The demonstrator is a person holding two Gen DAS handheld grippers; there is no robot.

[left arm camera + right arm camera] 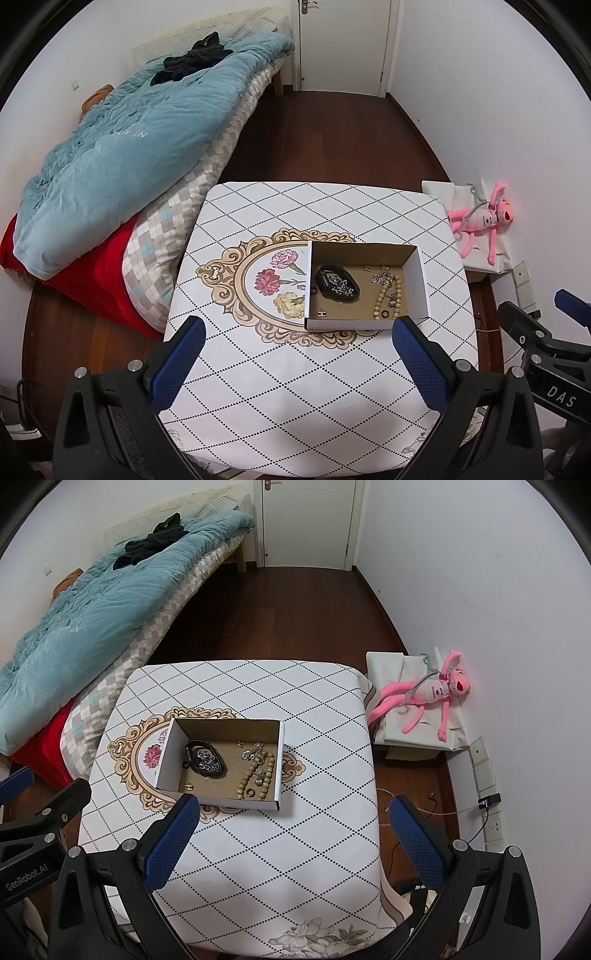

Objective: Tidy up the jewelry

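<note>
An open cardboard box (pixel 417 280) (pixel 166 753) sits on the table (pixel 295 387) (pixel 295 849). Inside lie a black watch band (pixel 338 284) (pixel 205 762) with a silver chain on it, a beaded bracelet (pixel 388 301) (pixel 256 779), a small black ring (pixel 384 314) (pixel 250 792) and small earrings. My left gripper (pixel 299 326) is open and empty, held above the table in front of the box. My right gripper (pixel 293 805) is open and empty, just right of the box's near corner.
A bed with a teal quilt (pixel 110 147) (pixel 74 609) stands left of the table. A pink plush toy (pixel 484 225) (pixel 432 694) lies on a white-covered box at the right wall. A closed door (pixel 343 40) is at the back. Wall sockets and cables (pixel 487 801) are at right.
</note>
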